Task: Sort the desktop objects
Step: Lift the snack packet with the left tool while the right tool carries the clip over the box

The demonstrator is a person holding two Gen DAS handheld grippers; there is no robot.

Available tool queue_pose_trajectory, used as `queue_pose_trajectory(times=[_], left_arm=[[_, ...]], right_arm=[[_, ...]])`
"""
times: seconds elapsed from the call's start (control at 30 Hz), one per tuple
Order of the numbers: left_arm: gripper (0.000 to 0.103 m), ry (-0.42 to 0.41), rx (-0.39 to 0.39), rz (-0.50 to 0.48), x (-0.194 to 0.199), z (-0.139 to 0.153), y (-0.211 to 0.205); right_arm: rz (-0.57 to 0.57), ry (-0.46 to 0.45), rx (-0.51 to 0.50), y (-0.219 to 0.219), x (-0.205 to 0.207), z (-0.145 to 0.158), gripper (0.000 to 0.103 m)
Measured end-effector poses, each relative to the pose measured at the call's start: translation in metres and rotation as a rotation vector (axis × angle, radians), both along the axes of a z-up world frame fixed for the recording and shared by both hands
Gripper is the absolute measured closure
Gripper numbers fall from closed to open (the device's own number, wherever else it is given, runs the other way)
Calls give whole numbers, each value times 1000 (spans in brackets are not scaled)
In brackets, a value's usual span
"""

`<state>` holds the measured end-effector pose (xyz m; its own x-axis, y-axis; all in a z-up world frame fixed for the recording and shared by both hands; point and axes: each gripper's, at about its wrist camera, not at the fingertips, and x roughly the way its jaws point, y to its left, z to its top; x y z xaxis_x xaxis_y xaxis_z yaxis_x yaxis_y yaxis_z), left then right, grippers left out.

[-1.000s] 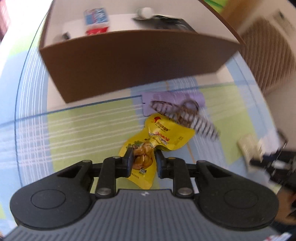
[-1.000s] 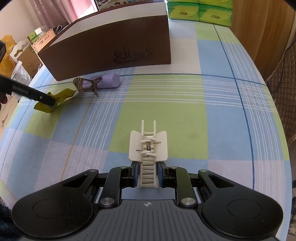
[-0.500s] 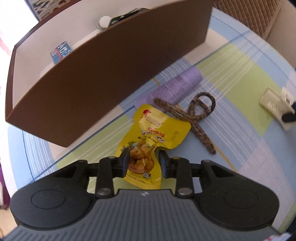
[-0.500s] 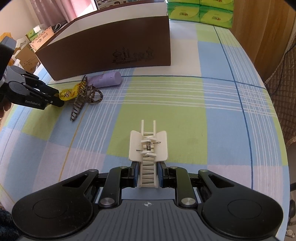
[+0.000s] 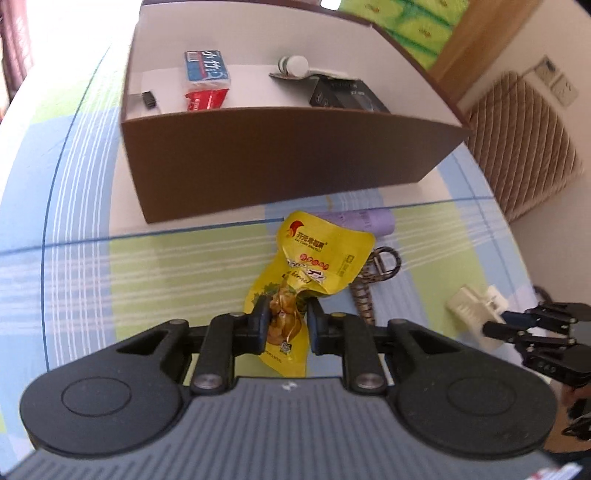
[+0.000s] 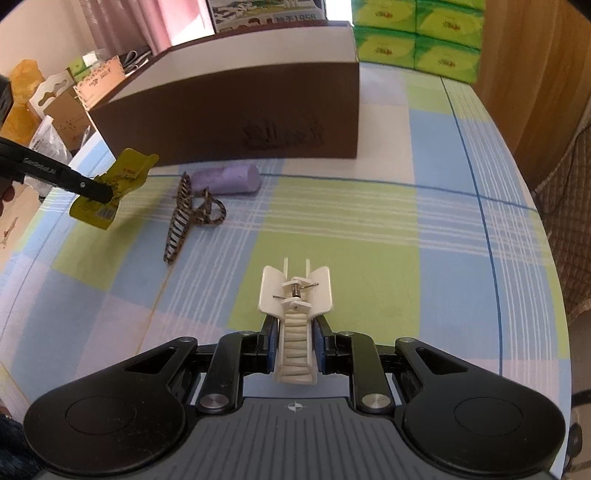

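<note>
Snack pouch (image 5: pixel 308 275), yellow, printed, pinched near its lower end between the pads of the left gripper (image 5: pixel 284 326), whose jaws have just been closing onto it; in the right wrist view the pouch hangs clear above the checked tablecloth (image 6: pixel 369 229). Beyond the left gripper: brown cardboard box (image 5: pixel 280 162), open-topped with white inner walls, holding a blue-and-red packet (image 5: pixel 207 79), a white bottle (image 5: pixel 293 65), a dark carton (image 5: pixel 345 95) and a small black item (image 5: pixel 148 99). Between gripper and box, partly behind the pouch: lilac cylinder (image 6: pixel 231 178) lying on its side just before the box's front wall, and a brown striped hair claw (image 6: pixel 190 216) on the cloth beside it. Right gripper (image 6: pixel 295 354), jaws narrow, clamped on a white toothed hair clip (image 6: pixel 295 310) that points forward, away from the camera. Far past the box: stacked green tissue packs (image 6: pixel 417 33).
</note>
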<state>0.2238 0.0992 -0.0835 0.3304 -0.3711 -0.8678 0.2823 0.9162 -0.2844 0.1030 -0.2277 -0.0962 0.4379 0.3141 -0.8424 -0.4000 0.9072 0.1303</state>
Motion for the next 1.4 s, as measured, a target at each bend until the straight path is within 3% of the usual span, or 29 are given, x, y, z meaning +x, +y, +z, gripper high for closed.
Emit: queue_pose_trajectory(times=[0.43,0.77,1.07,1.4], left_arm=[[86,-41,-50,77,-26,23,4],[86,-133,-98,103,-24,59,5],[86,-221,-129,112,-4,93,-1],[86,-301,-124,154,45,118,-3]], right_arm=[[69,-57,41,21,13,23,86],[101,-143,106,29,23,59,86],[122,-222,191,39,48,97,86],[160,-325,254,73,102,133,86]])
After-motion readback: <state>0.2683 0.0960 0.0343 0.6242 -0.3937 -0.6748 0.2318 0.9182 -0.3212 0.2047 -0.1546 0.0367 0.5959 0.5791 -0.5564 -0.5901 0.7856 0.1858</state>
